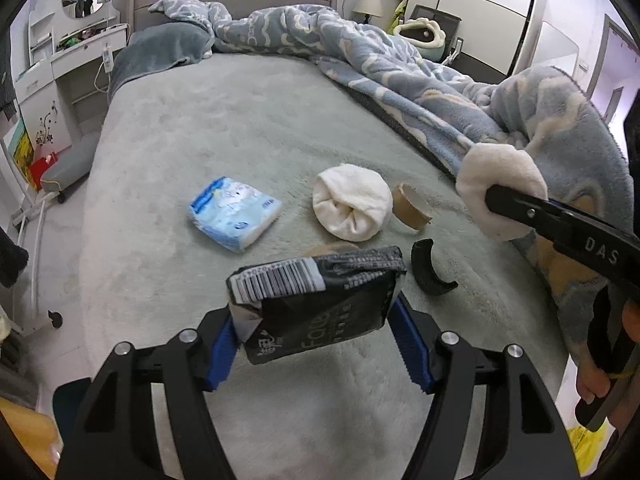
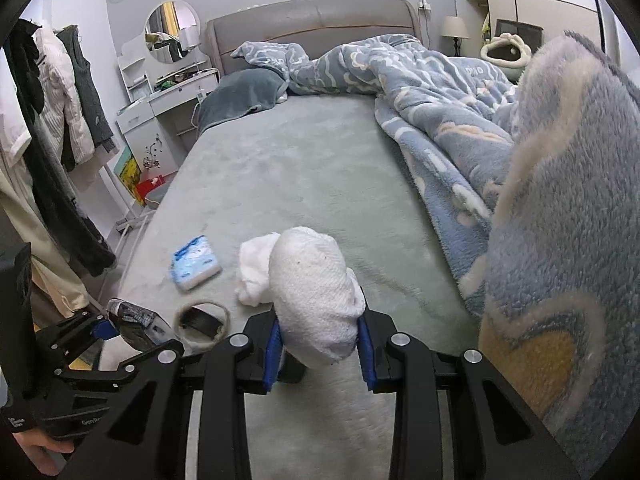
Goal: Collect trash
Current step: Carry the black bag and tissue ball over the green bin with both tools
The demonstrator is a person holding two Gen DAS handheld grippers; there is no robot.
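Left gripper (image 1: pixel 316 344), lower centre of its view, fingers clamped on a black barcoded packet (image 1: pixel 320 300) above the grey-green bed (image 1: pixel 240 120); right gripper (image 2: pixel 320 356), lower centre, gripping a rolled white sock (image 2: pixel 312 296) (tissue pack (image 1: pixel 234 212) lying mid-frame left).

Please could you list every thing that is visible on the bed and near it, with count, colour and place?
black packet: 1, black with barcode, held in left gripper
white rolled sock: 1, white, held in right gripper
second white sock: 1, white, on bed, middle
tissue pack: 1, blue and white, on bed, left of the sock
cardboard ring: 1, brown, right of the sock
black curved piece: 1, black, on bed near the ring
blanket: 1, blue and cream, bunched on right side
pillow: 1, grey-blue, at headboard
left gripper: shut on packet
right gripper: shut on sock
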